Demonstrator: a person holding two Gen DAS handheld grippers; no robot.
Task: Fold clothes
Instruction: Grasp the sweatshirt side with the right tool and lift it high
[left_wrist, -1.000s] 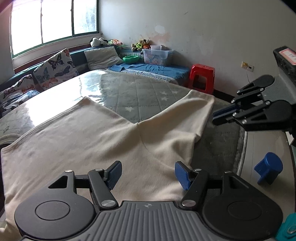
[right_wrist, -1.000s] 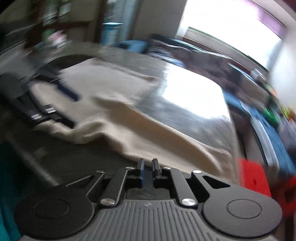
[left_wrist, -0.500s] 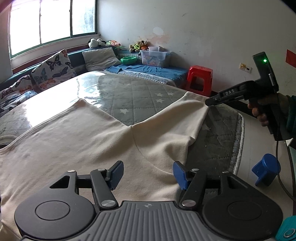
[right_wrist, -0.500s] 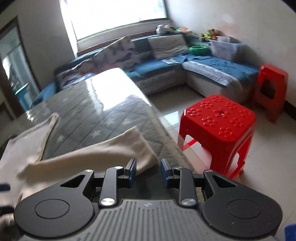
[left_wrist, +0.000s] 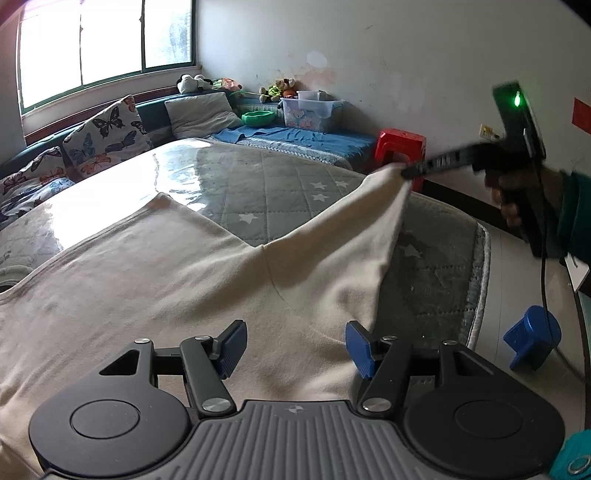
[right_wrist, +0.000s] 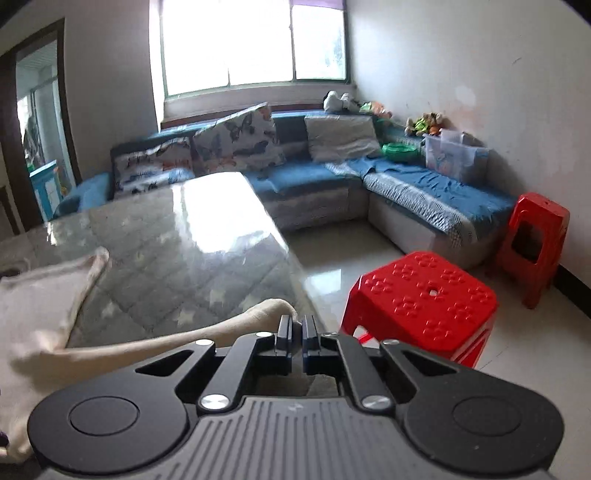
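1. Your cream garment (left_wrist: 177, 273) lies spread on the quilted star-print table cover (left_wrist: 280, 184), body flat, one sleeve (left_wrist: 354, 236) running out toward the table's right edge.
2. Your right gripper (right_wrist: 295, 326) has its tongs pinched together on the sleeve's cuff; in the left wrist view the cuff is lifted off the cover and the sleeve hangs taut from it.
3. Your left gripper (left_wrist: 293, 345) hovers low over the garment's near edge, tongs apart, nothing between them, not touching cloth as far as I can tell.
4. Step in hand, my read: first sleeve fold, grasp done, carry not yet done.
5. Next move calls for swinging the cuff inward across the body and laying it flat, keeping the pinch until it lands.
6. Use the left gripper to pin the shoulder area so the body doesn't drag.
7. Mind the red stool (right_wrist: 421, 295) just beside the table edge.
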